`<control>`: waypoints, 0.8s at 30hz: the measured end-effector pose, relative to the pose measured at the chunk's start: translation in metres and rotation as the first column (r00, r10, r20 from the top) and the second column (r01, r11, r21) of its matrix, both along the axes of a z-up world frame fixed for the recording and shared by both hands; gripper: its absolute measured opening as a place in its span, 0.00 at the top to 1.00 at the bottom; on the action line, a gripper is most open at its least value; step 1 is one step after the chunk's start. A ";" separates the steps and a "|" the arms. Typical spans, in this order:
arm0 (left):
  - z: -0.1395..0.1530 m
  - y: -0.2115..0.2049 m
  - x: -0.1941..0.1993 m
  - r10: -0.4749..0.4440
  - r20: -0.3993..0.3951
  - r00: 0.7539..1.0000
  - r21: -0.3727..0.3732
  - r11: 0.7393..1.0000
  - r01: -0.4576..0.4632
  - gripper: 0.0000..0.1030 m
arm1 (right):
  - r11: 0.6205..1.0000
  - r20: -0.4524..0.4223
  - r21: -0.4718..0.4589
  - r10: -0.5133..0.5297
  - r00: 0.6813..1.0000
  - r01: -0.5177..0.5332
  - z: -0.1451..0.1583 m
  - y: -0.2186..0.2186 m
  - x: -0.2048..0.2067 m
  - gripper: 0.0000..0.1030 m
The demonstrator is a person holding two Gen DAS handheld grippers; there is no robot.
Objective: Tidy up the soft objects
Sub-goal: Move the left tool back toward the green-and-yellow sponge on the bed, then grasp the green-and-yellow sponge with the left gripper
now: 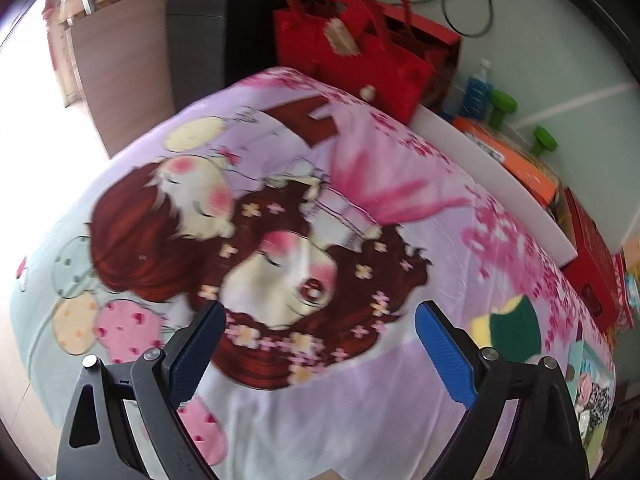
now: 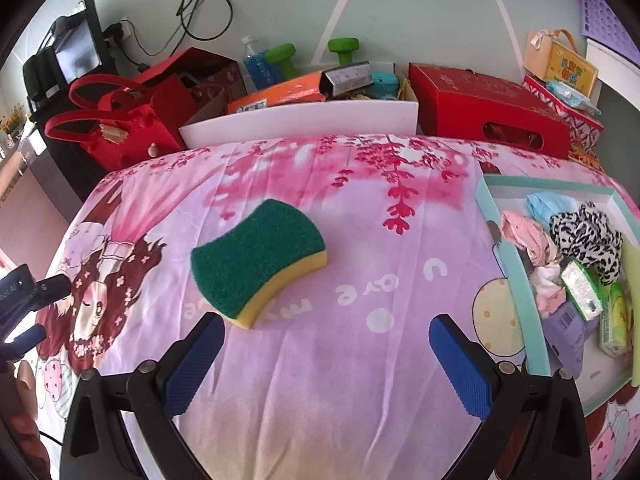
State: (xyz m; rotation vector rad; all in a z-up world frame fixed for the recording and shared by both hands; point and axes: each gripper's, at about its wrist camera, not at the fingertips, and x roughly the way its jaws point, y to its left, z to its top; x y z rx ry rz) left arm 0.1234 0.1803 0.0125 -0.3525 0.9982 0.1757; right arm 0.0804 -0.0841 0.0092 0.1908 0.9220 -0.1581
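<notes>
A green and yellow sponge [image 2: 260,258] lies on the pink cartoon bedsheet [image 2: 320,360], just ahead and left of my right gripper [image 2: 326,340], which is open and empty. A teal-rimmed tray [image 2: 516,264] at the right holds several soft things: a blue mask [image 2: 548,204], a black and white scrunchie [image 2: 584,236], pink cloths [image 2: 524,236] and tissue packs [image 2: 582,288]. My left gripper [image 1: 320,328] is open and empty over the sheet's cartoon faces. The sponge [image 1: 508,328] shows at the right in the left wrist view, with the tray [image 1: 592,392] beyond it. The left gripper [image 2: 24,304] shows at the right wrist view's left edge.
Behind the bed stand a red felt bag [image 2: 116,128], a white bin [image 2: 304,122] with an orange box [image 2: 280,94], a red box [image 2: 488,108], green dumbbells [image 2: 344,50] and a blue bottle [image 2: 256,60]. A dark cabinet [image 1: 196,32] stands at the far left.
</notes>
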 end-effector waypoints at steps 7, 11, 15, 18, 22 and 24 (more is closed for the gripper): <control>-0.012 -0.033 0.016 -0.090 -0.018 0.996 -0.036 0.995 0.089 0.07 | 0.999 -0.014 0.006 -0.050 0.999 0.050 -0.006 -0.017 0.000 0.00; -0.017 -0.056 0.023 -0.159 -0.020 0.987 -0.083 0.984 0.157 0.07 | 0.998 -0.014 0.024 -0.058 0.998 0.058 -0.008 -0.024 0.000 0.00; -0.019 -0.078 0.028 -0.227 -0.006 0.974 -0.101 0.969 0.225 0.07 | 0.997 -0.012 0.042 -0.061 0.998 0.062 -0.009 -0.029 0.000 0.00; -0.022 -0.090 0.031 -0.255 -0.001 0.967 -0.109 0.961 0.254 0.08 | 0.997 -0.015 0.046 -0.057 0.998 0.058 -0.010 -0.031 -0.001 0.02; -0.026 -0.099 0.034 -0.281 0.004 0.960 -0.147 0.949 0.279 0.18 | 0.998 -0.020 0.040 -0.045 0.999 0.046 -0.012 -0.031 0.001 0.05; -0.028 -0.104 0.036 -0.294 0.004 0.956 -0.157 0.944 0.291 0.20 | 0.999 -0.023 0.033 -0.042 0.999 0.043 -0.013 -0.031 0.001 0.05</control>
